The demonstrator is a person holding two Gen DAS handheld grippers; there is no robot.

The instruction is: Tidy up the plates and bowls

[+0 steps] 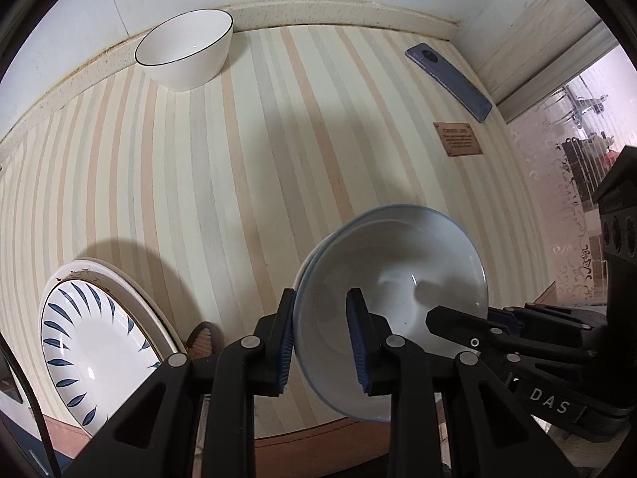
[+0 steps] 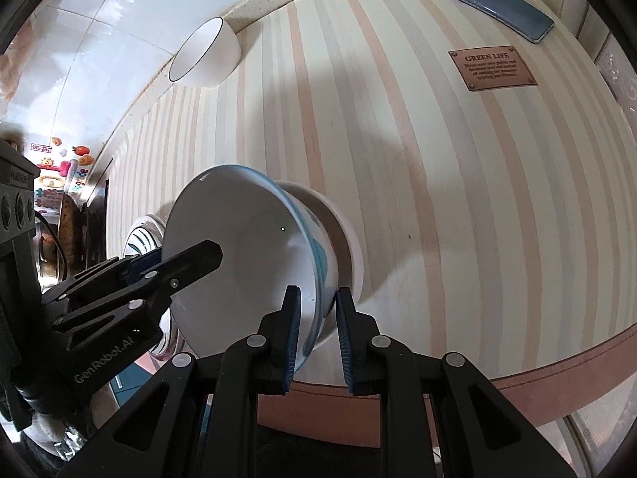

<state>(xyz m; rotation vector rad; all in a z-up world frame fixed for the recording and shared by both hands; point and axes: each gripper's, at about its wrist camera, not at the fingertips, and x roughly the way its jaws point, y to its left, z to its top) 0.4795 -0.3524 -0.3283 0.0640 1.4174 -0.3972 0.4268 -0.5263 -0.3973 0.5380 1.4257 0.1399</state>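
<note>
**K:** Striped tablecloth [image 1: 239, 167], cream, peach and grey bands, smooth, brown trim on the near edge. Tiled white wall behind. What do the grippers have?

**M:** Both are on one blue-rimmed bowl [image 1: 394, 298]. Glazed white inside, flared rim, blue pattern on the outer wall. It sits nested in a plain white bowl [image 2: 350, 239] on the cloth, near the front edge.

**K:** Jaw state?

**M:** Left gripper [image 1: 324, 342]: one ribbed blue pad outside the rim, one inside, clamped on the bowl wall. Right gripper [image 2: 316, 334]: also straddles the rim on the opposite side. Inner pad touches the wall; outer pad shows a gap, so can't tell if it's fully clamped.

**K:** Other dishes?

**M:** Plate stack [image 1: 99, 350] at the left front of the cloth: top plate glossy white with dark blue leaf strokes round the rim, a cream plate under it. One deep white bowl with thin dark rim line [image 1: 187, 49] at the back, against the wall ledge, well apart from the rest.

**K:** Non-task stuff?

**M:** Blue-grey phone [image 2: 489, 2] lying face down, far right corner. Brown rectangular "GREEN LIFE" label [image 2: 493, 67] sewn on the cloth, just beside it.
</note>
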